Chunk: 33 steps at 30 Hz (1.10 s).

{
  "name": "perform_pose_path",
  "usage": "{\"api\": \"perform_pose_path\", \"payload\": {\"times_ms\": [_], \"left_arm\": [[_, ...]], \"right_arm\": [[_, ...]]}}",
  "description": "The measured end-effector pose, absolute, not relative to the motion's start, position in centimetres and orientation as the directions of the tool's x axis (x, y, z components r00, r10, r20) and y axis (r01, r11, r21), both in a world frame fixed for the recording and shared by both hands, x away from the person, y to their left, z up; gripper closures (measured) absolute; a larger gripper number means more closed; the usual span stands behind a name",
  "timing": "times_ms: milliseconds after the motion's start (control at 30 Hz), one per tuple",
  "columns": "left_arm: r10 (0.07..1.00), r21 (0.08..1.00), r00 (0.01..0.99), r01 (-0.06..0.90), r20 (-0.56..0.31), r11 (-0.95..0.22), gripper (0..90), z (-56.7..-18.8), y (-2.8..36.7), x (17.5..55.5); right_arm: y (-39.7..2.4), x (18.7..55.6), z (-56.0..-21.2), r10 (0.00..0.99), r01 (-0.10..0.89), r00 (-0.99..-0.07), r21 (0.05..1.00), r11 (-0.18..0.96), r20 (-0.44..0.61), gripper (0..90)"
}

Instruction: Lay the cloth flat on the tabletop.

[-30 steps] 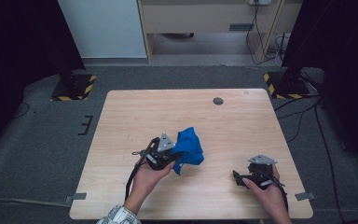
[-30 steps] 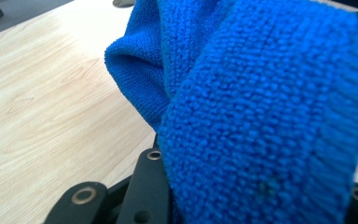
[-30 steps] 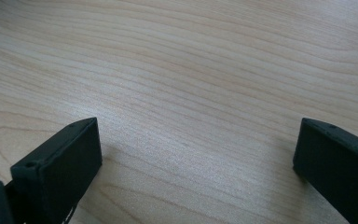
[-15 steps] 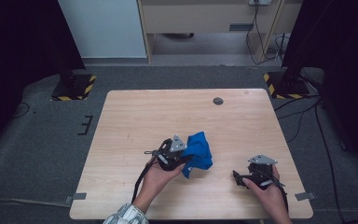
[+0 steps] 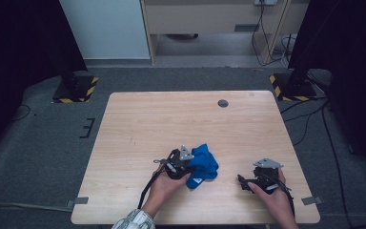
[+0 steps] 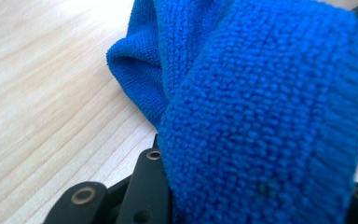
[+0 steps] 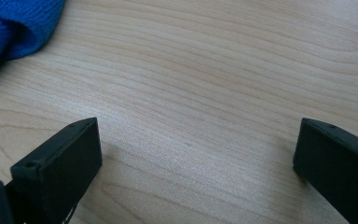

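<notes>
While the left gripper point(image 5: 190, 166) rests low on the wooden table point(image 5: 138, 124), its black jaws are clamped on a bunched blue cloth point(image 5: 203, 164), which lies crumpled on the near half of the tabletop, just right of that gripper. Seen close in the left gripper view, the cloth's point(image 6: 270, 121) knitted folds drape over and between the jaws. The right gripper point(image 5: 242, 181) sits well apart, farther right, jaws spread wide with nothing between them. Its jaws point toward the cloth point(image 7: 14, 23), which lies to its left. Judging from this, the left hand is much the nearer, and any second grasp needs the right hand to travel leftward across bare wood
</notes>
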<state>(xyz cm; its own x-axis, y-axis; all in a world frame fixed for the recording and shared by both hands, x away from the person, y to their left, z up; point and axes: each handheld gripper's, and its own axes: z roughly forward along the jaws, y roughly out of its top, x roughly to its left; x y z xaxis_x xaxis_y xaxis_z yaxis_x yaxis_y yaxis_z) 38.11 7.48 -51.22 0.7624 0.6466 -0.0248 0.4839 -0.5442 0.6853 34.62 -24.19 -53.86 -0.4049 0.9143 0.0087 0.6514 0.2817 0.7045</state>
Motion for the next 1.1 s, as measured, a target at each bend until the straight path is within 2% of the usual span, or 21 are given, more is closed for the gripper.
{"api": "perform_pose_path", "payload": {"times_ms": [233, 433, 600, 733, 800, 933, 1100], "left_arm": [[0.660, 0.695, 0.751, 0.486, -0.022, -0.530, 74.3, -52.0, 7.5, 38.3], [0.665, 0.701, 0.747, 0.470, 0.008, -0.536, 69.3, -52.2, 7.4, 38.1], [0.688, 0.713, 0.726, 0.490, -0.015, -0.502, 54.6, -52.4, 7.8, 38.2], [0.693, 0.714, 0.720, 0.508, -0.045, -0.482, 31.4, -52.2, 8.2, 38.3], [0.694, 0.722, 0.718, 0.505, -0.048, -0.473, 24.5, -52.0, 8.3, 38.3], [0.703, 0.749, 0.709, 0.494, -0.055, -0.440, 13.7, -51.4, 8.8, 38.0], [0.701, 0.773, 0.710, 0.478, -0.061, -0.417, 8.2, -50.7, 9.2, 37.5]], "right_arm": [[-24.2, 34.6, -53.9, 0.914, 0.651, -0.405, 0.704, 0.282, 0.008, 1.2], [-24.1, 34.6, -53.9, 0.917, 0.652, -0.398, 0.705, 0.278, 0.006, 0.9], [-23.9, 34.7, -53.9, 0.921, 0.656, -0.389, 0.705, 0.272, 0.007, 0.9], [-23.8, 34.7, -53.9, 0.919, 0.654, -0.395, 0.705, 0.275, 0.007, 1.1], [-23.7, 34.8, -53.8, 0.917, 0.652, -0.399, 0.706, 0.276, 0.009, 2.5], [-23.4, 34.8, -53.7, 0.906, 0.642, -0.424, 0.709, 0.293, 0.009, 6.2], [-22.9, 34.6, -53.4, 0.894, 0.618, -0.448, 0.725, 0.303, 0.008, 6.3]]}}
